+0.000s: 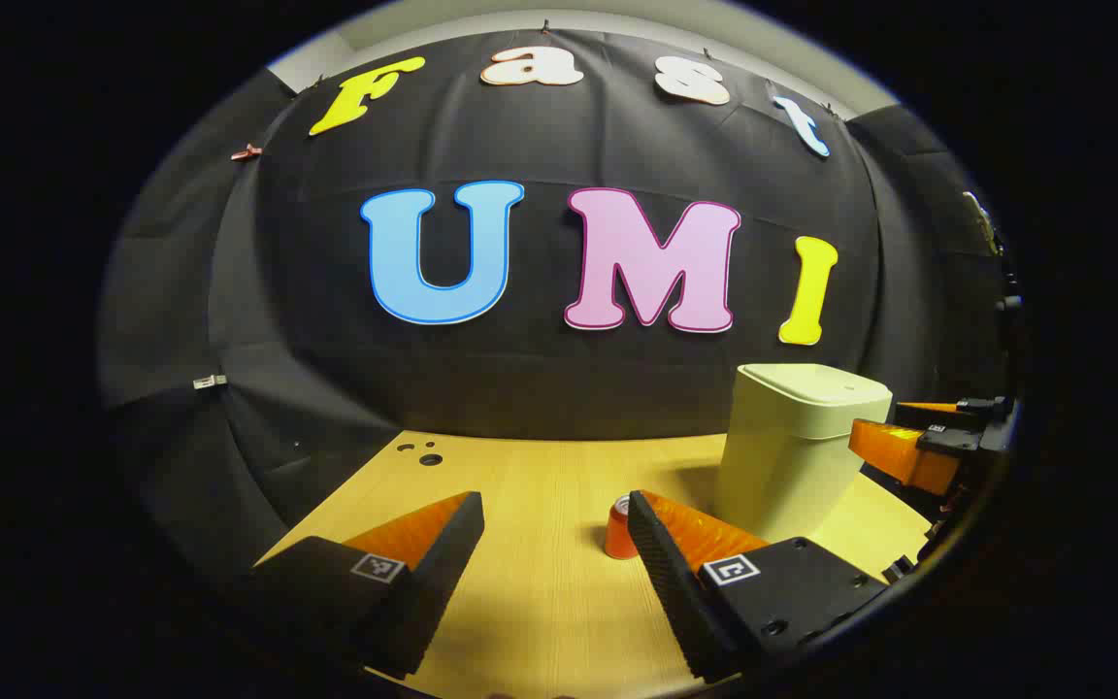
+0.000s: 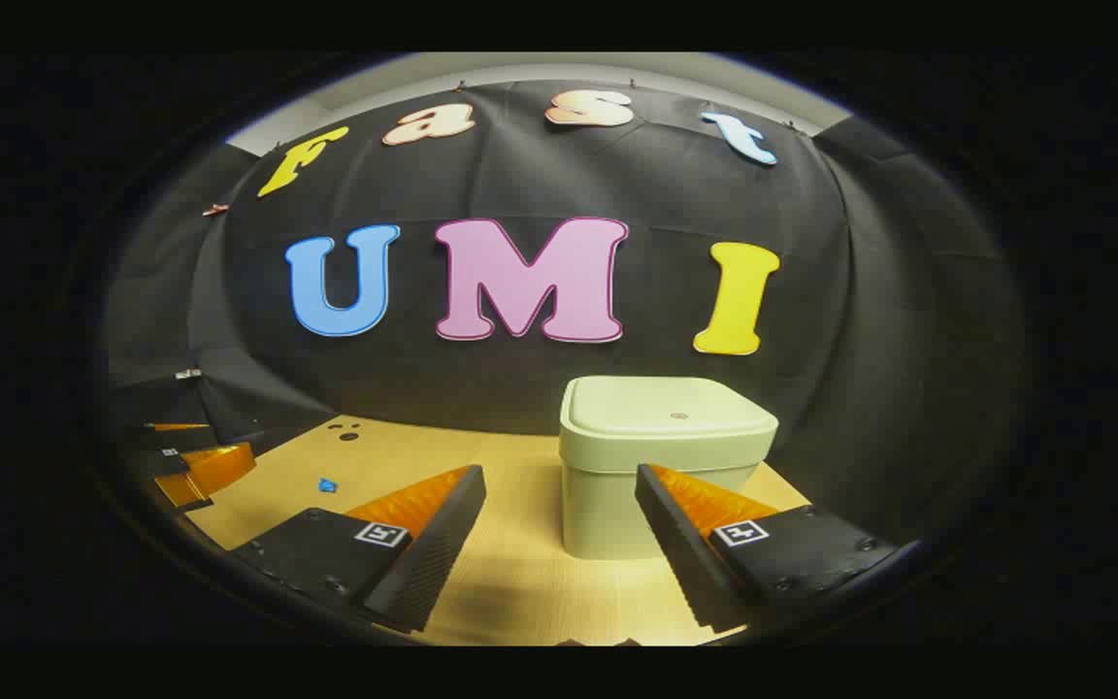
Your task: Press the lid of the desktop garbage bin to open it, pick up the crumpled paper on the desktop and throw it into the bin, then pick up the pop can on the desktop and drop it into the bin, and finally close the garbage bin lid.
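A staged recording booth: black cloth wall [image 2: 860,291] draped behind a bare wooden desktop [image 1: 540,582].

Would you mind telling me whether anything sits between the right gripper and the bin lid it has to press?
Nothing visible does. The right gripper is open, and the bin stands straight ahead on the table, its closed lid bare on top.

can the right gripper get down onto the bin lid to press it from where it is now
Probably yes. The right gripper is open and faces the garbage bin head on; its closed lid has nothing on it, and nothing stands between them on the table.
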### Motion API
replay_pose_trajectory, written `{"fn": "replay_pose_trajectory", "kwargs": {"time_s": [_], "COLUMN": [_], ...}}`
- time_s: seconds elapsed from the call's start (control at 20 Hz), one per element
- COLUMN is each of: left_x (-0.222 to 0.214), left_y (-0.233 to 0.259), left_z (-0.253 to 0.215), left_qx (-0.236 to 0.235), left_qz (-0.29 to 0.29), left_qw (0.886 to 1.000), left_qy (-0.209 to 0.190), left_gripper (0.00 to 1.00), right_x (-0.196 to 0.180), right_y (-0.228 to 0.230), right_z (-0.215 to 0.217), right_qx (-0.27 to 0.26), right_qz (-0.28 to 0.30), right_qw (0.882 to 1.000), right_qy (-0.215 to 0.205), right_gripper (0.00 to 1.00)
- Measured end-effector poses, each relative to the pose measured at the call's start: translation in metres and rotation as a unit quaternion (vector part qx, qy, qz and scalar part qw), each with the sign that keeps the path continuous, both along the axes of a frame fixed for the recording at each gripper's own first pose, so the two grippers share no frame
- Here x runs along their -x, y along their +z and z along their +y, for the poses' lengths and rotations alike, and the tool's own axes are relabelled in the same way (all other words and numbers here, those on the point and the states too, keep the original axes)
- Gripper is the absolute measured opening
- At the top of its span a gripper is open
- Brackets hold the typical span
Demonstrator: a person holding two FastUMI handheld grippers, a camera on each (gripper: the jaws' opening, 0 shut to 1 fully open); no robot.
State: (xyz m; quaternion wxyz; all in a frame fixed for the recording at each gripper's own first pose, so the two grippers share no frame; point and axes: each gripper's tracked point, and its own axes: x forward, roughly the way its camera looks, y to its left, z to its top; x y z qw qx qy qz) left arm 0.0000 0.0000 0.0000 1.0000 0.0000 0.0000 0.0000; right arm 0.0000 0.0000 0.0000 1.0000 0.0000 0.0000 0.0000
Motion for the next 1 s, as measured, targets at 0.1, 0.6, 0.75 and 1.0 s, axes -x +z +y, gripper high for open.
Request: {"fn": "replay_pose_trajectory", "kwargs": {"time_s": [0.1,0.6,0.75,1.0], "left_x": [0.001,0.000,0.002,0.004], "left_y": [-0.003,-0.019,-0.024,-0.027], "left_z": [0.002,0.001,-0.002,-0.005], "left_qx": [-0.001,-0.004,-0.005,-0.006], "left_qz": [0.003,0.019,0.024,0.027], "left_qw": [1.000,1.000,1.000,1.000], "left_qy": [0.004,0.013,0.014,0.014], "left_gripper": [0.95,0.96,0.96,0.96], "right_x": [0.000,0.002,0.002,0.004], "right_y": [0.001,-0.001,0.000,0.003], "right_z": [-0.004,-0.005,-0.005,-0.007], "right_qx": [0.000,0.004,0.009,0.006], "right_qz": [0.002,0.003,0.003,0.001], "right_qw": [1.000,1.000,1.000,1.000], "right_qy": [-0.001,0.008,0.013,0.017], "right_gripper": [0.98,0.98,0.98,0.98]}}
